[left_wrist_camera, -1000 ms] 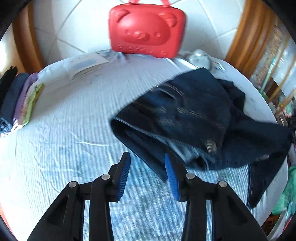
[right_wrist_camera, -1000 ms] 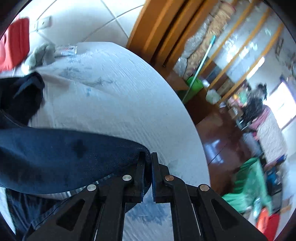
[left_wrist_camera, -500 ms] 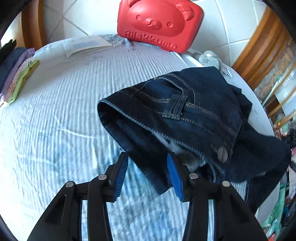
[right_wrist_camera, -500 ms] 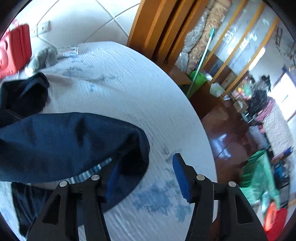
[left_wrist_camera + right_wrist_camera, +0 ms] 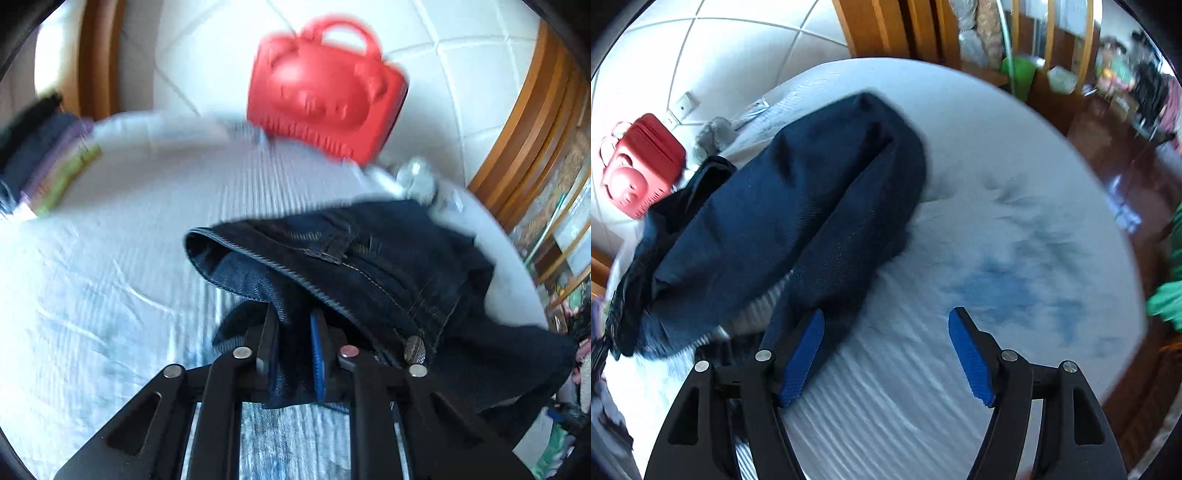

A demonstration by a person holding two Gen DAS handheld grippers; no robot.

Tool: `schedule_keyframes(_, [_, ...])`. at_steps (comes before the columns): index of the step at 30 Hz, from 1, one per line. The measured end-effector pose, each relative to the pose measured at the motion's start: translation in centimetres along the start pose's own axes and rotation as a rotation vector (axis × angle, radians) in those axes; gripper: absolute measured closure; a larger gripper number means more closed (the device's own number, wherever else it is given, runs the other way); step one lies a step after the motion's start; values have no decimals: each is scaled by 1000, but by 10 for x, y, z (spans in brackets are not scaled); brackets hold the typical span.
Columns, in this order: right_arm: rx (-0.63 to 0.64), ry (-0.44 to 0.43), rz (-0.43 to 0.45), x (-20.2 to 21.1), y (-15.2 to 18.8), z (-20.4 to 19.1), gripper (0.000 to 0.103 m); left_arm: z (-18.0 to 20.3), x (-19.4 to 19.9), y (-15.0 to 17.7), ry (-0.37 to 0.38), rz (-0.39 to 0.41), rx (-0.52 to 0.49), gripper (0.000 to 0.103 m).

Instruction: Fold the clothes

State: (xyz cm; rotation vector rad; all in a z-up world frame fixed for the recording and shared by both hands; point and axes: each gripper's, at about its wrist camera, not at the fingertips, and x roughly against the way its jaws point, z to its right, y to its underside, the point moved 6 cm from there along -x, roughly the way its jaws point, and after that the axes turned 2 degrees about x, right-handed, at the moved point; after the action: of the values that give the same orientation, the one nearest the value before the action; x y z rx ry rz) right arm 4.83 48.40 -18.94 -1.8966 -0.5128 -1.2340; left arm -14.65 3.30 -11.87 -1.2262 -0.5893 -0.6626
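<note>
Dark blue jeans [image 5: 388, 266] lie crumpled on the white-and-blue striped cloth of a round table [image 5: 110, 258]. My left gripper [image 5: 293, 343] is shut on the near edge of the jeans' waistband, with denim pinched between its blue pads. In the right wrist view the jeans' legs [image 5: 798, 206] lie folded on the table to the left. My right gripper [image 5: 886, 350] is open and empty above the cloth, its left finger [image 5: 801, 354] beside the jeans' edge.
A red bear-shaped case [image 5: 325, 92] stands at the table's far edge against the tiled wall. A stack of folded clothes [image 5: 44, 158] lies at the far left. A grey object [image 5: 417, 181] sits behind the jeans. Wooden furniture and floor lie beyond the right edge [image 5: 1108, 155].
My left gripper moved forward and closed on the jeans' waistband. My right gripper let go of the jeans' leg, opened wide and drew back.
</note>
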Motion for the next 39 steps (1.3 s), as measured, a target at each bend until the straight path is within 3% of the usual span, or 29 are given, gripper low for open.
schedule_keyframes(1, [17,-3,-21,-8,0,-7,69,1,17,-7,-6,42,-4,93])
schedule_keyframes(2, [50,11,-50,-13,0,-13,92,0,33,-15,-13,78,-6,93])
schedule_keyframes(3, [82,34,-49,-9,-1,-18,92,-4,48,-22,-21,104,-6,93])
schedule_keyframes(9, [250,234,199,86,-35,-24,103,-59,144,-45,-132,224,10,93])
schedule_keyframes(12, [254,244,312,153,-58,-13,103,-103,184,-47,-229,242,24,93])
schedule_keyframes(14, [264,213,290,164,-63,-14,103,-139,191,-48,-309,207,42,93])
schedule_keyframes(16, [276,174,230,141,-52,-27,103,-189,181,-49,-395,147,75,93])
schedule_keyframes(19, [294,117,139,109,-34,-47,103,-265,138,-48,-573,39,101,93])
schedule_keyframes(21, [305,78,78,87,-22,-60,103,-314,118,-31,-658,-34,147,93])
schedule_keyframes(24, [322,39,-11,59,3,-80,103,-376,112,6,-727,-115,227,93])
schedule_keyframes(27, [342,19,-85,39,31,-99,103,-408,125,34,-802,-148,206,92])
schedule_keyframes(28, [351,15,-87,38,35,-102,98,-416,127,36,-831,-147,184,92])
schedule_keyframes(30, [370,5,-93,37,45,-107,72,-427,127,34,-854,-138,163,90])
schedule_keyframes(31, [380,0,-95,36,49,-109,45,-430,124,31,-832,-135,173,87])
schedule_keyframes(32, [386,-2,-98,36,53,-110,30,-429,122,29,-809,-134,176,87])
schedule_keyframes(35, [394,-34,-112,42,63,-112,29,-415,131,26,-760,-127,186,85])
schedule_keyframes(38, [450,-48,-127,44,80,-125,23,-395,162,30,-682,-96,233,67])
schedule_keyframes(39, [471,-45,-137,43,86,-129,22,-386,173,34,-658,-88,242,56])
